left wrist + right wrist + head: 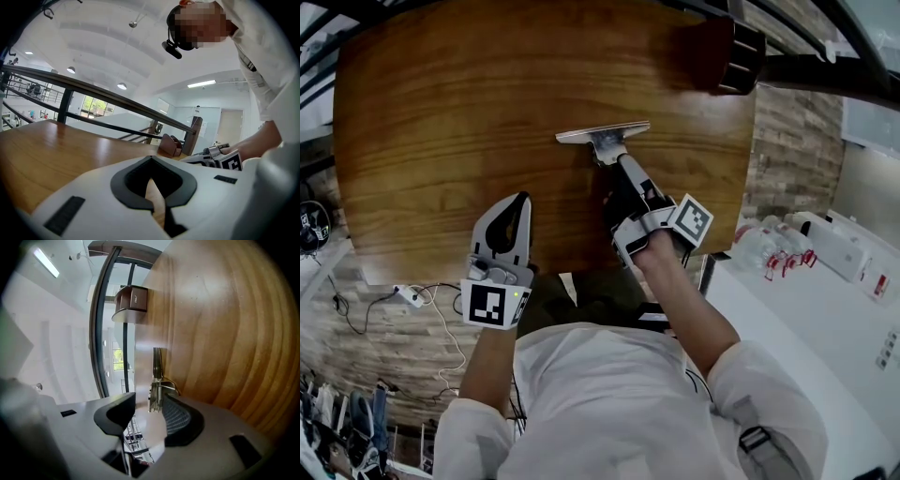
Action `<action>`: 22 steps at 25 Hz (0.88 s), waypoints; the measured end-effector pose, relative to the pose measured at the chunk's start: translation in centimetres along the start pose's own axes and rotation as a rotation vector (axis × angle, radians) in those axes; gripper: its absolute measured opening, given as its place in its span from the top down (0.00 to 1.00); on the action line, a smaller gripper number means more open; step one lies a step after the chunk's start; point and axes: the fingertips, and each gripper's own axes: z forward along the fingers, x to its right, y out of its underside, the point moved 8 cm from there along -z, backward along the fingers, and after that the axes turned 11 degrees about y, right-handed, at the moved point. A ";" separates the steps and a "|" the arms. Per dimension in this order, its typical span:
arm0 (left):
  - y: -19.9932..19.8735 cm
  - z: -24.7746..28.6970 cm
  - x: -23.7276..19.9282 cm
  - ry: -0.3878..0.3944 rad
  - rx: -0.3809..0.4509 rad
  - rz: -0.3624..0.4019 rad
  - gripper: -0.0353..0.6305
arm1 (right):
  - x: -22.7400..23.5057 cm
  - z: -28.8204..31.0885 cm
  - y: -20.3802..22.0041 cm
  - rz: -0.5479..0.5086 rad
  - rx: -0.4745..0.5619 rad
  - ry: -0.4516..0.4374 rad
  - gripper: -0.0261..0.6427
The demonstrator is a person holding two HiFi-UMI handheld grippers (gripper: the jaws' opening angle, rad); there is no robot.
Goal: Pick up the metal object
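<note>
The metal object (602, 134) lies on the wooden surface (441, 112), toward its far side and a little right of the middle. It is a flat bright strip set crosswise, with a sprung bracket on its near edge. The right tool (621, 167) reaches in from the near side with its jaws apart. In the right gripper view the bracket end of the metal object (157, 376) stands just ahead of the gap, close by one ribbed pad but not clamped. The left tool (522, 197) rests nearer and to the left, well apart from the object, its tips together on nothing. A brown holder (733, 54) sits at the far right corner.
</note>
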 end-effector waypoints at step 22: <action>0.2 -1.4 -1.7 -0.033 0.013 -0.032 0.93 | -0.7 1.4 0.4 -0.061 0.034 0.053 0.91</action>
